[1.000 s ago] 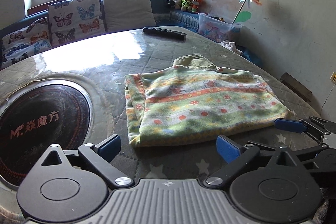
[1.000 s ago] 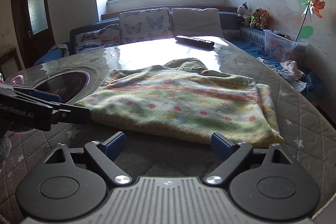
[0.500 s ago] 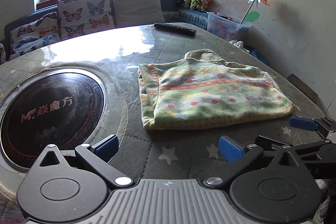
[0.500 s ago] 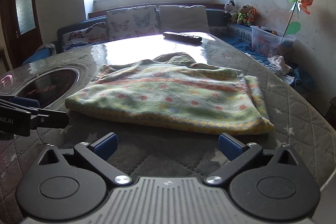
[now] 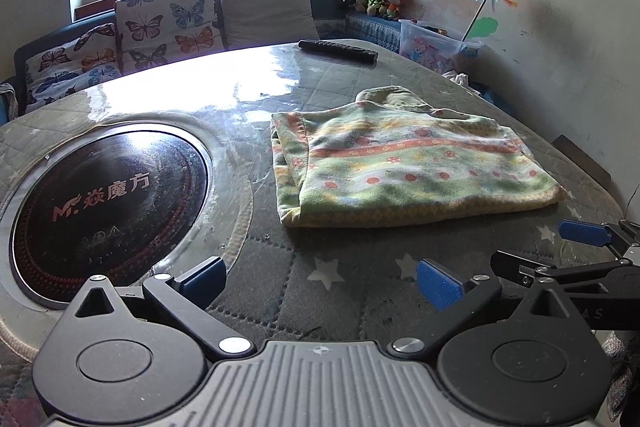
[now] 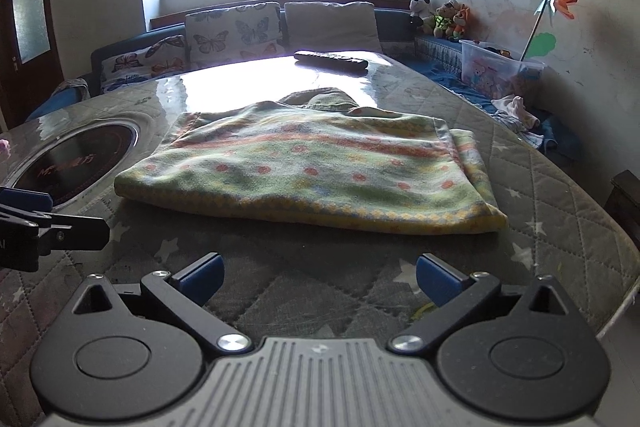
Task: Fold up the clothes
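A folded green, yellow and orange patterned garment (image 5: 404, 167) lies flat on the quilted table (image 5: 352, 291), also in the right wrist view (image 6: 312, 171). An olive piece (image 6: 320, 99) pokes out at its far edge. My left gripper (image 5: 320, 277) is open and empty, short of the garment's near left corner. My right gripper (image 6: 318, 275) is open and empty, short of the garment's near edge. The right gripper shows at the left wrist view's right edge (image 5: 576, 255), and the left gripper at the right wrist view's left edge (image 6: 44, 223).
A round black cooktop (image 5: 108, 195) is set into the table left of the garment. A black remote (image 5: 338, 51) lies at the far edge. A sofa with butterfly cushions (image 5: 168, 23), a plastic bin (image 5: 436, 45) and loose clothes (image 6: 516, 111) surround the table.
Both grippers have pulled back from the garment toward the table's near edge. The garment lies still and folded.
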A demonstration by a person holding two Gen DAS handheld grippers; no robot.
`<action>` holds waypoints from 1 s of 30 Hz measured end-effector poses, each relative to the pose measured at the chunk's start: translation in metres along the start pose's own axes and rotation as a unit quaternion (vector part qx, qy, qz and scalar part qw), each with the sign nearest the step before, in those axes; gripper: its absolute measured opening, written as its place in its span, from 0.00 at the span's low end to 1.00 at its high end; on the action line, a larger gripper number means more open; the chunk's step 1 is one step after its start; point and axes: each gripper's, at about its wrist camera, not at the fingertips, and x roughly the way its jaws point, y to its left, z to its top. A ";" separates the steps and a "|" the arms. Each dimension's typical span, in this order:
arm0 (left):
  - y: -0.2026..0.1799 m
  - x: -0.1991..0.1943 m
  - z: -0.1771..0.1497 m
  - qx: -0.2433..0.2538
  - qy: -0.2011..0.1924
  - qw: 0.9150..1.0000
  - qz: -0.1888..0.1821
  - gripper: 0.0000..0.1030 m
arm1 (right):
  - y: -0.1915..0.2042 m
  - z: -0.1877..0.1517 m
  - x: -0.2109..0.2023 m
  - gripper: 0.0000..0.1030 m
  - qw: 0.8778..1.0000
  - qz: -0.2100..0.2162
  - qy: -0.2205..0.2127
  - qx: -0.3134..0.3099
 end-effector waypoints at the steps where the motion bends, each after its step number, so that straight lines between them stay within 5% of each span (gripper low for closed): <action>1: 0.000 -0.001 -0.001 0.000 0.000 1.000 -0.001 1.00 | 0.000 0.000 0.000 1.00 1.000 -0.001 0.000 0.001; 30: -0.021 -0.002 -0.013 0.021 0.015 1.000 -0.013 1.00 | -0.001 -0.006 -0.007 1.00 1.000 0.000 0.000 0.016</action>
